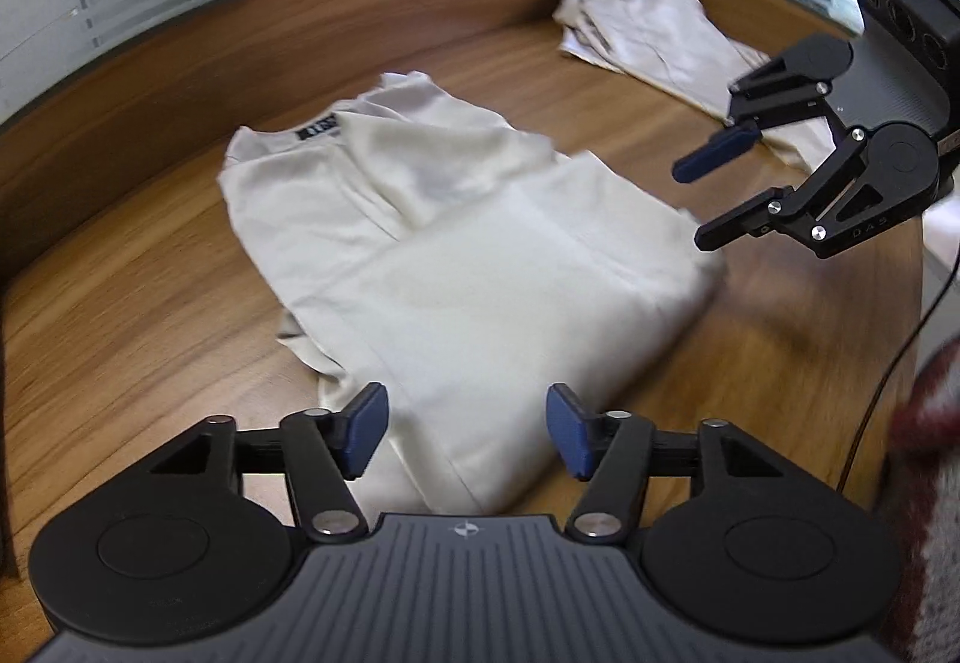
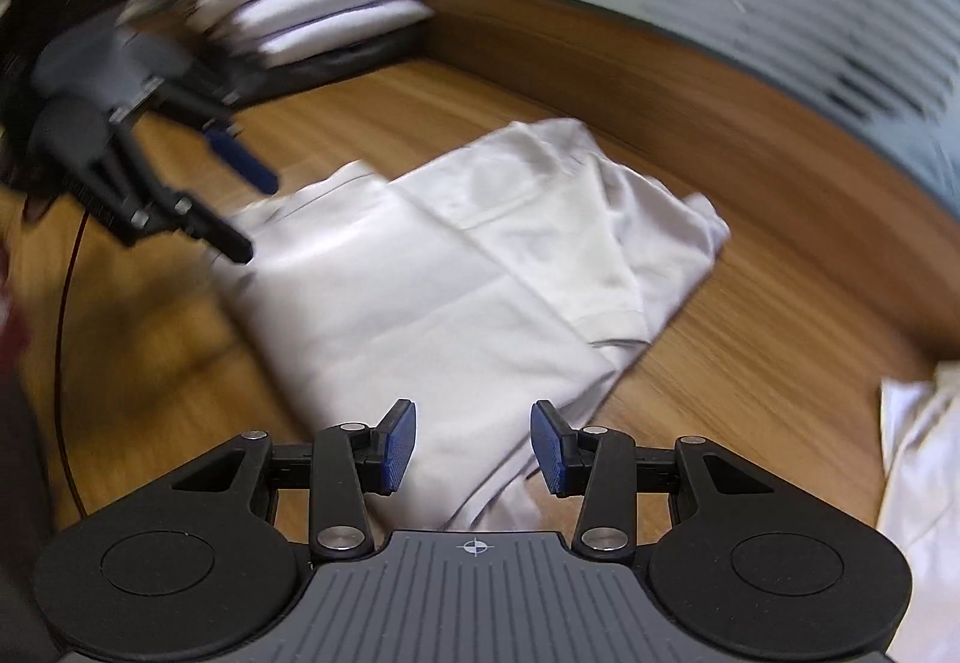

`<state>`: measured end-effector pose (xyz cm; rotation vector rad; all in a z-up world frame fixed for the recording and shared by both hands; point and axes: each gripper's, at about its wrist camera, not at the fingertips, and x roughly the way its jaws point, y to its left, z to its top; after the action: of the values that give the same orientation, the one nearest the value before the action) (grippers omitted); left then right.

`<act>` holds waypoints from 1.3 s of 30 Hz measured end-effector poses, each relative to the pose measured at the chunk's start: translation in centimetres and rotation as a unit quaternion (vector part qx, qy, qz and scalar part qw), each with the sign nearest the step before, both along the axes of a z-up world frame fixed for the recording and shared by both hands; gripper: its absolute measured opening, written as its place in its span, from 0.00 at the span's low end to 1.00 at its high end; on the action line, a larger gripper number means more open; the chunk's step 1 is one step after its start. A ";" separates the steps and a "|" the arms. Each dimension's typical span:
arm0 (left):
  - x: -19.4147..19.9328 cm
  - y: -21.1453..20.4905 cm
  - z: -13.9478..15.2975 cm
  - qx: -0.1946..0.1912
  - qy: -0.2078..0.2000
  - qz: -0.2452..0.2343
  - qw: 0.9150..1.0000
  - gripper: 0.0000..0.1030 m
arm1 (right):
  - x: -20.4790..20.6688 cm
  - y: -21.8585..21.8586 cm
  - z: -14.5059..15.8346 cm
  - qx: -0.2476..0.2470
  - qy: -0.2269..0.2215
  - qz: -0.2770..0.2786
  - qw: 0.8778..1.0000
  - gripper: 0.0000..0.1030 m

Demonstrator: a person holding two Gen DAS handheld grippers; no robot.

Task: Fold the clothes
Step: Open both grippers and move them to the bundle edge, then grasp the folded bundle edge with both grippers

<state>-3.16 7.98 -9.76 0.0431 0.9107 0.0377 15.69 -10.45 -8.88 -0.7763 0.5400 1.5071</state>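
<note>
Lying on the wooden table (image 1: pixel 120 273), the cream shirt (image 1: pixel 468 267) runs lengthwise from our left gripper (image 1: pixel 467 432) up to its collar at the far left. We see a black neck label (image 1: pixel 318 128), its writing too blurred to read. Partly folded and creased, it fills mid-table. Both our left and right gripper (image 2: pixel 473 447) hover spread, empty.

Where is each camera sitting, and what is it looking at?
Left wrist: sits on the left gripper, looks down at the cream shirt on the wooden table; the right gripper shows.
Right wrist: sits on the right gripper, looks down at the same shirt; the left gripper shows.
Shared: the shirt, table and both grippers.
</note>
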 end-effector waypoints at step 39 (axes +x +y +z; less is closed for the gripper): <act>-0.3 -2.4 -4.2 0.133 -0.006 -0.025 0.991 0.36 | -4.3 1.6 -5.1 -0.028 -0.172 0.092 0.980 0.25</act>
<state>-3.43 5.59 -13.92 0.3127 0.8873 0.1123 11.42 -8.85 -14.02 -1.1296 0.2569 1.4862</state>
